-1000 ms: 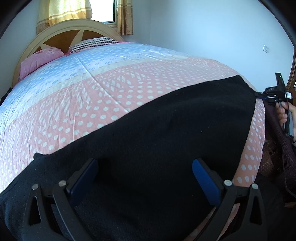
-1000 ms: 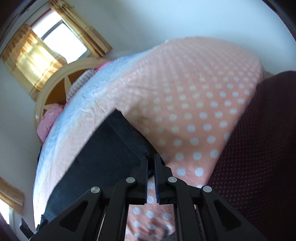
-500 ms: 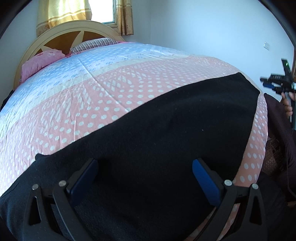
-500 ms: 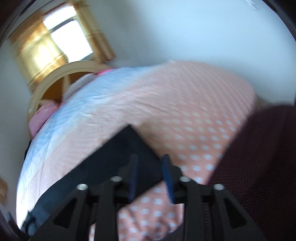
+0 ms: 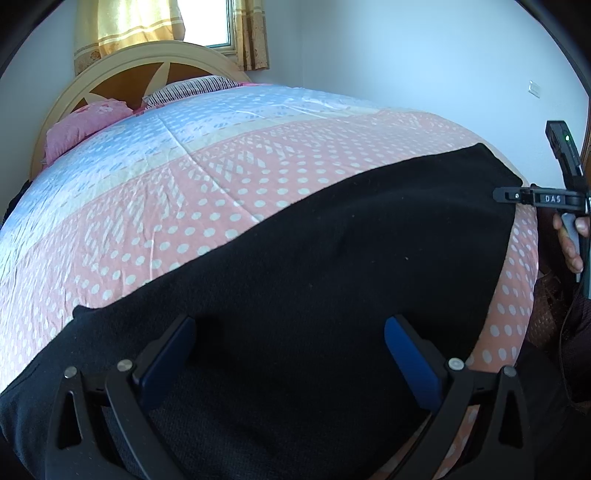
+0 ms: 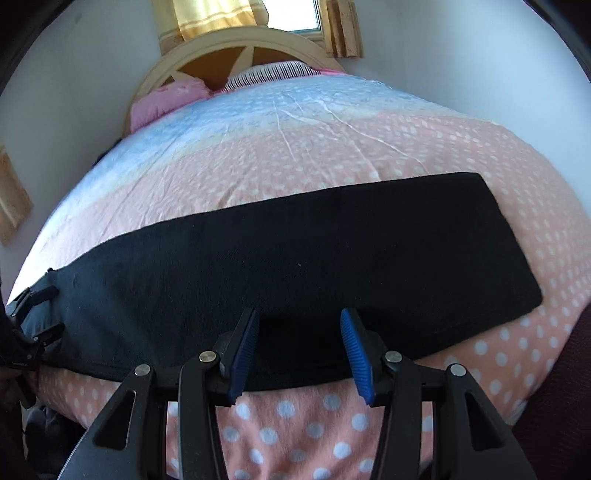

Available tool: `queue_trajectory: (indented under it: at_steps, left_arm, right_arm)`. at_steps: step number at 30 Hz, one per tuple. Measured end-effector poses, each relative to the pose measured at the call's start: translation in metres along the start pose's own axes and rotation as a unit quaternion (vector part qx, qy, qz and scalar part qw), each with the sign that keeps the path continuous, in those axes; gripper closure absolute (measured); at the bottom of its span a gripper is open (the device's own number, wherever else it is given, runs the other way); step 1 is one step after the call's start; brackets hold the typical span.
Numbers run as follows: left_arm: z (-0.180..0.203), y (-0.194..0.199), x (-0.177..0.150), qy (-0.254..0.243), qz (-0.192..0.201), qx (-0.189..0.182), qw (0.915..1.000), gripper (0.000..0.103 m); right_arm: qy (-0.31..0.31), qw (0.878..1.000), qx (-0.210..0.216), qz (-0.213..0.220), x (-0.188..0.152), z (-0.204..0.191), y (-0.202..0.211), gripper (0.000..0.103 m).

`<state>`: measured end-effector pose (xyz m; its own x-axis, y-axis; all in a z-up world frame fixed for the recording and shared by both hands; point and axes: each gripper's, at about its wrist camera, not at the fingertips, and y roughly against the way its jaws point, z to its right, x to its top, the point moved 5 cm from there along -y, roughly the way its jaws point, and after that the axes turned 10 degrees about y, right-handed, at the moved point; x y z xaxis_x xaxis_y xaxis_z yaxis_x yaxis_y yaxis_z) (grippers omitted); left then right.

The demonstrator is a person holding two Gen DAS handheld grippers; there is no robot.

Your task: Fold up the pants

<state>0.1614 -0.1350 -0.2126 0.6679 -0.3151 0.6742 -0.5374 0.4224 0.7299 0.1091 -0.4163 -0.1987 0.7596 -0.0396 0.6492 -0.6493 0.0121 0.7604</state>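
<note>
The pants [image 6: 295, 266] are laid flat on the bed [image 6: 332, 155], long axis running left to right across both views. The right gripper [image 6: 299, 350] is spread above the near edge; the left gripper [image 5: 288, 354] is spread over the left end.

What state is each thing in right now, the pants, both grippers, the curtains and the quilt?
Pants: lying flat as a long strip across the bed, ungripped.
Left gripper: open, over the pants.
Right gripper: open, at the pants' near edge.
Curtains: parted, window showing.
Quilt: spread out, lightly creased.
</note>
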Motion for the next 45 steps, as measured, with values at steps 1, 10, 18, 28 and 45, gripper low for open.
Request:
queue_trajectory:
  at_steps: [1, 10, 18, 28, 45]
  left_arm:
    - [-0.001, 0.000, 0.000, 0.000, 0.000, 0.000, 1.0000, 0.000]
    - [-0.002, 0.001, -0.001, -0.001, 0.001, -0.001, 1.0000, 0.000]
    - [-0.013, 0.014, -0.003, 0.022, 0.008, 0.013, 0.9996, 0.000]
    - [-0.156, 0.111, -0.030, 0.034, 0.080, 0.195, 0.9770, 0.000]
    - [-0.240, 0.132, -0.073, 0.176, 0.076, 0.219, 0.9567, 0.000]
  right_arm:
    - [-0.007, 1.000, 0.001, 0.000, 0.002, -0.002, 0.003, 0.055]
    - [0.068, 0.996, 0.057, 0.008, 0.008, -0.085, -0.006, 0.055]
    - [0.101, 0.994, 0.036, 0.012, 0.004, -0.092, -0.014, 0.053]
    - [0.101, 0.991, 0.069, 0.058, 0.033, -0.122, 0.008, 0.053]
    - [0.112, 0.986, 0.099, 0.080, 0.048, -0.142, -0.006, 0.037]
